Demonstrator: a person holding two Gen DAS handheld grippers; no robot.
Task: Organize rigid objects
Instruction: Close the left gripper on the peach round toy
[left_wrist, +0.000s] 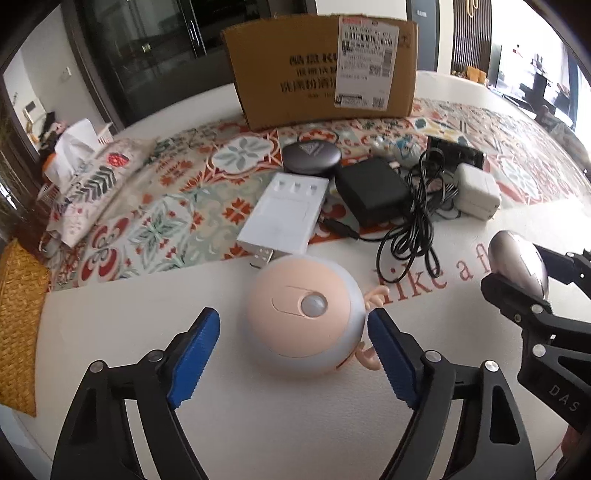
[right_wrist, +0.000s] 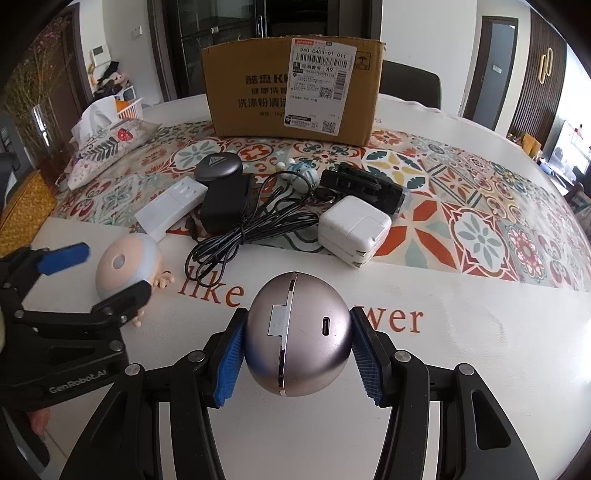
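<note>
My left gripper (left_wrist: 293, 350) is open around a round pink and grey doll head (left_wrist: 303, 315) lying on the white table; the right pad touches or nearly touches it, the left pad stands apart. The doll head also shows in the right wrist view (right_wrist: 125, 267). My right gripper (right_wrist: 297, 354) is shut on a silver egg-shaped case (right_wrist: 299, 332), held above the table; it shows at the right in the left wrist view (left_wrist: 519, 264). Behind lie a white box (left_wrist: 286, 214), a black adapter with cable (left_wrist: 373, 195), a white charger (right_wrist: 354, 229) and a dark round case (left_wrist: 312, 157).
A cardboard box (right_wrist: 291, 88) stands at the back of the table. A patterned cloth (right_wrist: 480, 206) covers the table's middle. A patterned tissue pouch (right_wrist: 107, 151) lies back left. A woven mat (left_wrist: 18, 325) is at the left edge. A small blue figurine (right_wrist: 303, 173) and a black device (right_wrist: 365, 188) lie near the charger.
</note>
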